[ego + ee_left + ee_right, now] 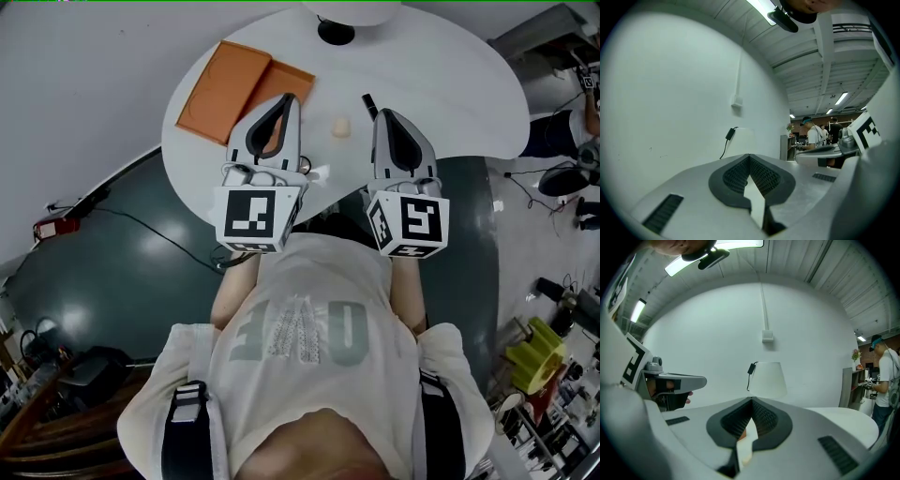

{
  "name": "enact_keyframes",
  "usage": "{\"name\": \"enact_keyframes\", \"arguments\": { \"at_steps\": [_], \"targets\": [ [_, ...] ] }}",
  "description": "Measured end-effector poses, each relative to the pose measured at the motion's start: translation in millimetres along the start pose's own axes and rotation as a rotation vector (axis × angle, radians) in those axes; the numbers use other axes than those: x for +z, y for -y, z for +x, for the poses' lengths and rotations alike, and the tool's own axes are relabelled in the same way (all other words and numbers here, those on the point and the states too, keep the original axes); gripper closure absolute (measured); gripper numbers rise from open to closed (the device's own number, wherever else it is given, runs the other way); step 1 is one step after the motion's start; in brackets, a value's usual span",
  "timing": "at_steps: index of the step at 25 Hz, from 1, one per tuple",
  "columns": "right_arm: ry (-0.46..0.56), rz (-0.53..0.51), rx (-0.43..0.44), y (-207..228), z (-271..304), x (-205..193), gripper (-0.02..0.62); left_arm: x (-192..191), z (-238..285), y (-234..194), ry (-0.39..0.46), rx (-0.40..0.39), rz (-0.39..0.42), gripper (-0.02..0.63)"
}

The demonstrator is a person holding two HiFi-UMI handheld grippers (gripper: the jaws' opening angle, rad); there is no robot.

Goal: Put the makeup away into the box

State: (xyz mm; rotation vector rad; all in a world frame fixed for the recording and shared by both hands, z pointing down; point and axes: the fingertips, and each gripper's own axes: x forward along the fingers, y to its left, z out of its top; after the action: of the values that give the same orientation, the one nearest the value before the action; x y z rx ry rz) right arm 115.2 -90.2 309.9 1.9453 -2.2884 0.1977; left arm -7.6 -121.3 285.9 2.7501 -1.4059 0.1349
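An open orange box lies on the far left of the round white table. A small cream makeup item sits on the table between my two grippers. A thin dark item lies just left of the right gripper's tip. My left gripper hovers over the box's near right corner, shut and with nothing in it. Beside it, my right gripper points across the table, jaws together and empty. A sliver of the orange box shows below its pads.
A lamp with a white shade and a dark base stands at the table's far edge. The wall is close behind it. A person stands at the right. Cables and equipment lie on the dark floor around the table.
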Motion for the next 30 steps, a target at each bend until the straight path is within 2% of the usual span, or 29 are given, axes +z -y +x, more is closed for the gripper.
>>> {"name": "enact_keyframes", "arguments": {
  "at_steps": [4,6,8,10,13,17,21,25,30],
  "targets": [
    [0.001,0.003,0.019,2.6,4.4,1.0,0.595,-1.3,4.3,-0.8,-0.013,0.004,-0.006,0.601],
    [-0.002,0.011,0.028,3.2,6.1,-0.3,0.595,-9.5,5.2,4.4,-0.035,-0.033,-0.043,0.596],
    [-0.011,0.021,0.039,2.4,7.3,-3.0,0.595,-28.0,4.1,13.5,-0.076,-0.084,-0.094,0.463],
    [-0.022,0.027,0.050,1.3,8.7,-6.9,0.595,-57.6,2.4,24.5,-0.141,-0.126,-0.108,0.432],
    [-0.037,0.030,0.057,0.3,12.3,-12.9,0.595,-115.3,0.5,36.5,-0.270,-0.169,-0.107,0.420],
    [-0.061,0.032,0.068,-0.1,15.3,-21.0,0.595,-181.1,-5.7,39.8,-0.432,-0.158,-0.115,0.403],
    [-0.088,0.030,0.081,-2.5,15.8,-30.0,0.595,-223.2,-11.1,42.4,-0.534,-0.150,-0.124,0.403],
    [-0.115,0.027,0.093,-4.3,16.8,-40.0,0.595,-255.6,-11.4,43.4,-0.607,-0.139,-0.128,0.399],
    [-0.134,0.015,0.103,-7.8,16.4,-44.6,0.595,-280.9,-10.4,40.1,-0.659,-0.105,-0.152,0.350]
  ]
}}
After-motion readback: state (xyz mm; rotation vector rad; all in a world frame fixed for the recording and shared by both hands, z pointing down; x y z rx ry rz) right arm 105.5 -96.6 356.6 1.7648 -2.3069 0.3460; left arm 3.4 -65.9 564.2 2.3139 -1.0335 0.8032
